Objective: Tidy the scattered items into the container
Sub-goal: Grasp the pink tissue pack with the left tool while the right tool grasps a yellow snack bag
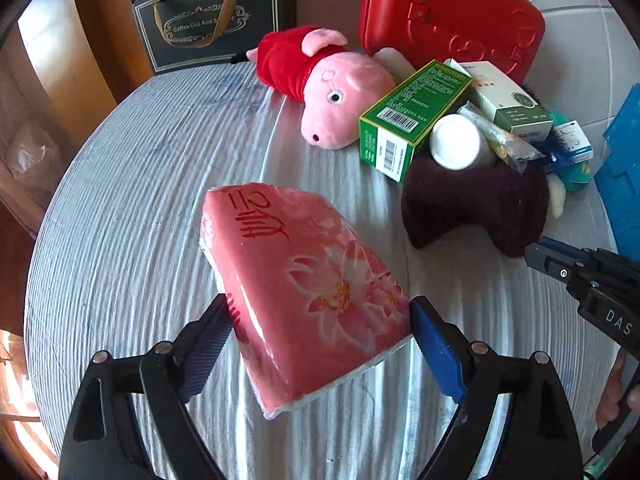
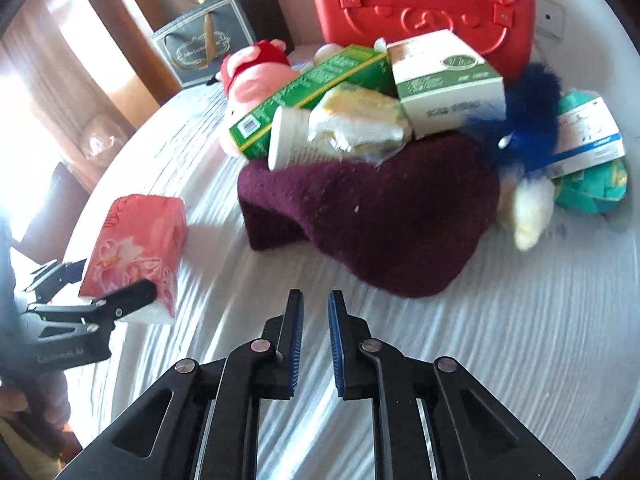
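Observation:
My left gripper (image 1: 320, 320) is shut on a pink tissue pack (image 1: 308, 288) and holds it tilted over the round table; the pack also shows in the right wrist view (image 2: 136, 248). My right gripper (image 2: 316, 304) is nearly shut and empty, just short of a maroon cushion (image 2: 372, 216). On and behind the cushion lie a green box (image 1: 412, 112), a white bottle (image 1: 456, 140), a white box (image 2: 448, 80), a plastic packet (image 2: 360, 124) and a blue fluffy toy (image 2: 524, 120). A red case (image 1: 448, 16) stands behind the pile.
A pink pig plush (image 1: 320, 80) lies left of the pile. A dark gift bag (image 1: 208, 20) stands at the table's far edge. A blue object (image 1: 624, 184) sits at the right. A teal pack (image 2: 592, 188) and a blue-white box (image 2: 588, 136) lie at far right.

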Demonstrator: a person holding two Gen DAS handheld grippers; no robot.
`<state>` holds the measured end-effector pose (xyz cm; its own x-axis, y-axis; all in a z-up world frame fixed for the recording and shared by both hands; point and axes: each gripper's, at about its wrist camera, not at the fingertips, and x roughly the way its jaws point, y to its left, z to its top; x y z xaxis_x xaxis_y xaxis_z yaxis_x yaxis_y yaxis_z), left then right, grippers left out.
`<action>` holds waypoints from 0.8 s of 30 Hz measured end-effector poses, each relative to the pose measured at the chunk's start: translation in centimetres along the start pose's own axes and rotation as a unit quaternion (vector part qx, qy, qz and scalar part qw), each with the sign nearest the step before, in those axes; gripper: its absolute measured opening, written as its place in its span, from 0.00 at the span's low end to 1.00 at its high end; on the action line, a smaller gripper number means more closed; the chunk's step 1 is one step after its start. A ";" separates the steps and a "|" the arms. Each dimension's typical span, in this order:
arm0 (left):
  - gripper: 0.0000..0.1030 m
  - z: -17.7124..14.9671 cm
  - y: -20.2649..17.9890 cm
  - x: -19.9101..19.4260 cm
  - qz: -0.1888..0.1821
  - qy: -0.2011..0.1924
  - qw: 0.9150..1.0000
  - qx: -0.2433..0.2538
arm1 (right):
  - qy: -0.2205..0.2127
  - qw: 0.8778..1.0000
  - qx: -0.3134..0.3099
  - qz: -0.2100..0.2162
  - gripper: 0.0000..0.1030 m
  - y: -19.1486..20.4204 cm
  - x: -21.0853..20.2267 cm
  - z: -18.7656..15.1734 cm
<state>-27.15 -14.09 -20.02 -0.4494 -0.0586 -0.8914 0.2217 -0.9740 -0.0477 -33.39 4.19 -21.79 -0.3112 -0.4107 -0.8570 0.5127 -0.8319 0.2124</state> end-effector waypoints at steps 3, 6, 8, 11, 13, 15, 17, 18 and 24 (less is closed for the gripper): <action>0.82 2.1 -1.4 -0.8 -0.002 -0.037 0.999 0.020 | -0.039 0.999 0.011 -0.014 0.35 -0.2 -1.3 2.2; 0.82 4.4 -2.2 -0.3 -0.007 -0.049 0.998 0.029 | -0.068 0.997 0.023 -0.021 0.68 -0.4 -1.7 4.5; 0.82 5.0 -2.7 0.0 -0.001 -0.056 0.998 0.038 | -0.077 0.997 0.024 -0.019 0.71 -0.3 -0.9 6.3; 0.87 5.0 -2.5 0.2 -0.001 -0.055 0.998 0.032 | -0.068 0.997 0.028 -0.028 0.70 -0.8 1.1 8.2; 0.91 4.8 -1.7 0.5 -0.013 -0.040 0.999 0.018 | -0.051 0.998 0.040 -0.026 0.59 -1.6 2.9 8.1; 0.92 4.3 -1.2 0.8 -0.016 -0.034 0.999 0.010 | -0.046 0.998 0.049 -0.022 0.47 -2.4 4.3 7.9; 0.92 3.6 -1.2 0.9 -0.010 -0.027 1.000 0.005 | -0.048 0.998 0.040 -0.032 0.34 -2.5 4.1 7.6; 0.92 3.3 -1.2 0.9 -0.008 -0.022 1.000 0.004 | -0.046 0.998 0.035 -0.033 0.33 -2.5 4.0 7.4; 0.81 0.2 -0.4 1.2 0.002 0.008 1.000 -0.020 | -0.056 0.998 0.006 -0.026 0.29 -1.1 0.9 4.7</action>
<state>-27.94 -13.83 -21.03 -0.4348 -0.0597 -0.8985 0.2591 -0.9639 -0.0614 -37.97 2.94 -20.60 -0.4253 -0.4055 -0.8092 0.4835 -0.8575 0.1756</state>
